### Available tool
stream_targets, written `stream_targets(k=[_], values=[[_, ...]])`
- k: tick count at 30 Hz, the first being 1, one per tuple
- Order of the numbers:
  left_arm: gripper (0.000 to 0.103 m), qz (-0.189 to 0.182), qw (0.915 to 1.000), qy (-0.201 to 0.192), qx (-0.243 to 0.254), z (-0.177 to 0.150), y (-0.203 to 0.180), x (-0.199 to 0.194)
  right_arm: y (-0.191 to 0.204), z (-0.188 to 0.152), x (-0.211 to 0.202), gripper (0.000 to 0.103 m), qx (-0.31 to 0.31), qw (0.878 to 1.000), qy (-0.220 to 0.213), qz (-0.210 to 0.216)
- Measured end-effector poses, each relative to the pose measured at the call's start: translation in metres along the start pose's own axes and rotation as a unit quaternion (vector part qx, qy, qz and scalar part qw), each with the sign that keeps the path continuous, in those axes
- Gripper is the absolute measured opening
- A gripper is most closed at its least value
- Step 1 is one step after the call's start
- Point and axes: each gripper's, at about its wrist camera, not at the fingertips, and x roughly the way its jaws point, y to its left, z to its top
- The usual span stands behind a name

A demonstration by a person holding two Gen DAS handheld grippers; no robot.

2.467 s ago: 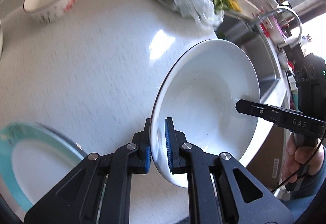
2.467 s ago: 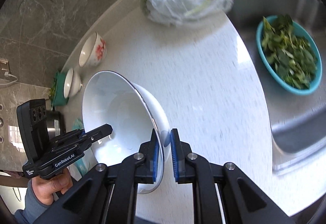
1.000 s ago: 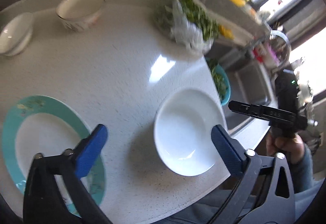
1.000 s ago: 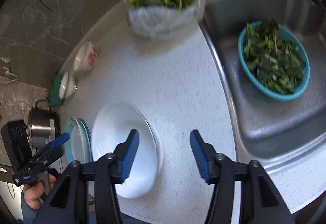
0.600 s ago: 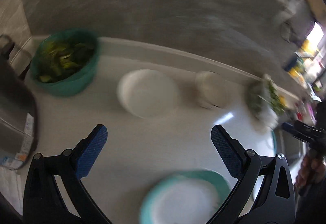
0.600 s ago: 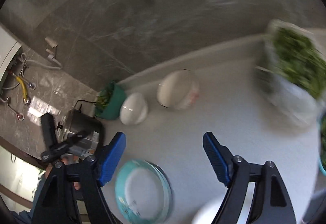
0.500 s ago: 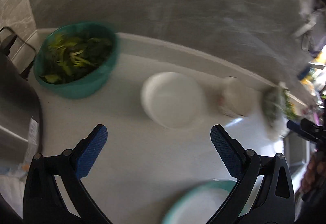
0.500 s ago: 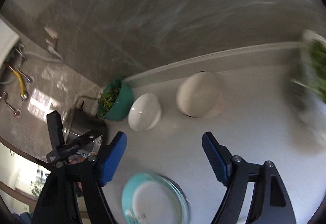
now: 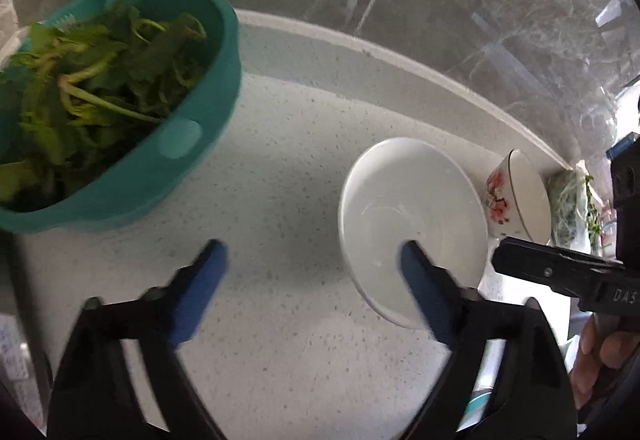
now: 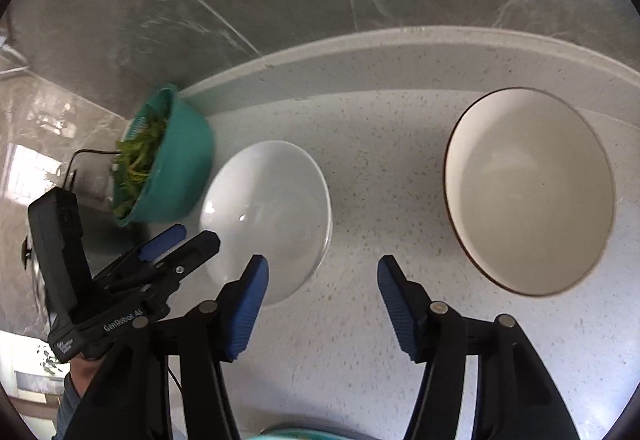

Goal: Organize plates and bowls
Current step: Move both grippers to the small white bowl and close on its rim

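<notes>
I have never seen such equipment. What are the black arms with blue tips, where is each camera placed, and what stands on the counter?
They are two hand-held grippers; a person holds one in each hand, and each carries a camera looking along its fingers. The left gripper and the right gripper are both open and hold nothing. On the speckled counter stand a plain white bowl, a flowered bowl and a teal basket of greens. Each view also shows the other gripper at its edge.

"GenRobot.AI" in white letters along the black body of the left gripper, "DAS" in pale letters on the black body of the right gripper, no other writing legible
</notes>
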Motion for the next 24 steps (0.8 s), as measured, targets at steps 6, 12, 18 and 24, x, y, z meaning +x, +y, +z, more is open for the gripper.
stream_targets(k=[6,12,18,24], values=[[0.043,-0.018,0.9997,0.016,0.008,0.004,0.007,0.025,0.006,0.005,0.025,0.051,-0.001,1.000,0.011,-0.013],[0.020,-0.024,0.9988,0.023,0.036,0.012,-0.003,0.035,0.011,0.012,0.044,0.015,-0.002,1.000,0.021,-0.022],[0.009,-0.035,0.9979,0.036,0.042,0.009,-0.013,0.043,0.008,0.014,0.051,0.011,0.002,1.000,0.024,-0.018],[0.009,-0.034,0.9980,0.038,0.038,0.009,-0.017,0.046,0.001,0.014,0.050,0.011,0.022,0.999,0.024,-0.010]])
